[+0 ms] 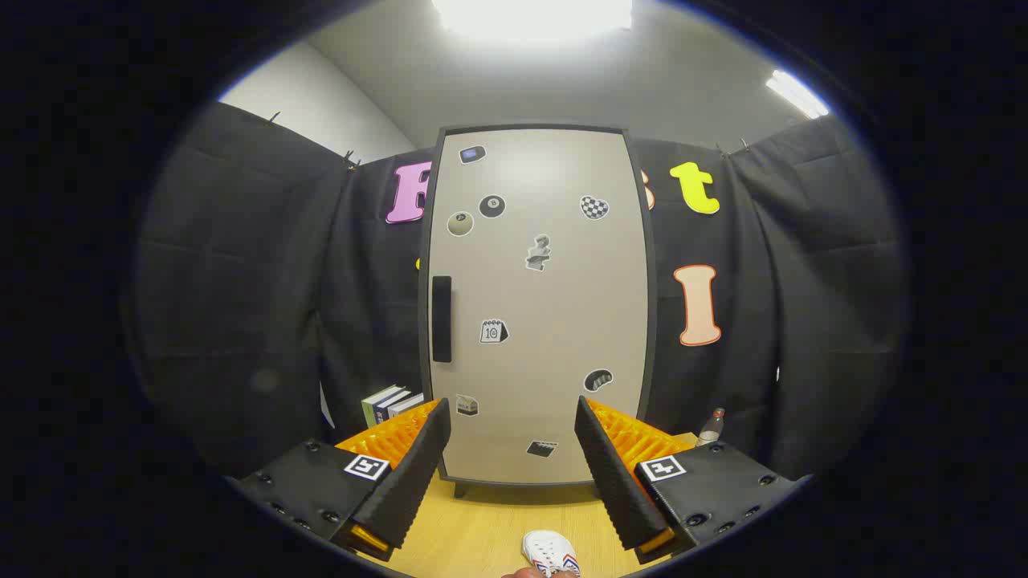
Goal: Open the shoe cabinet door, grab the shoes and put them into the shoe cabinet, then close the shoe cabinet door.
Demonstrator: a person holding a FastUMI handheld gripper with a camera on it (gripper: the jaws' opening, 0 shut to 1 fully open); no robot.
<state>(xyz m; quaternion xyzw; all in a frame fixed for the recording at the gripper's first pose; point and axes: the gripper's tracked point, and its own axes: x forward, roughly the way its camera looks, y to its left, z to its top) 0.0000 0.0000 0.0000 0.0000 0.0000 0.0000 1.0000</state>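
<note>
Gripper view: the shoe cabinet [538, 305] stands upright on the wooden table [482, 538], long axis vertical, its closed door [554, 281] facing the camera beyond the fingers. The door is pale beige in a dark frame, with a black vertical handle [441, 319] at its left edge and small stickers [494, 331] scattered over it; one reads "10". The gripper [511, 449] is released, fingers spread apart, holding nothing. A white shoe [550, 552] lies on the table between the fingers, toe toward the cabinet. Books [391, 404] stand left of the cabinet, a bottle [710, 427] right.
</note>
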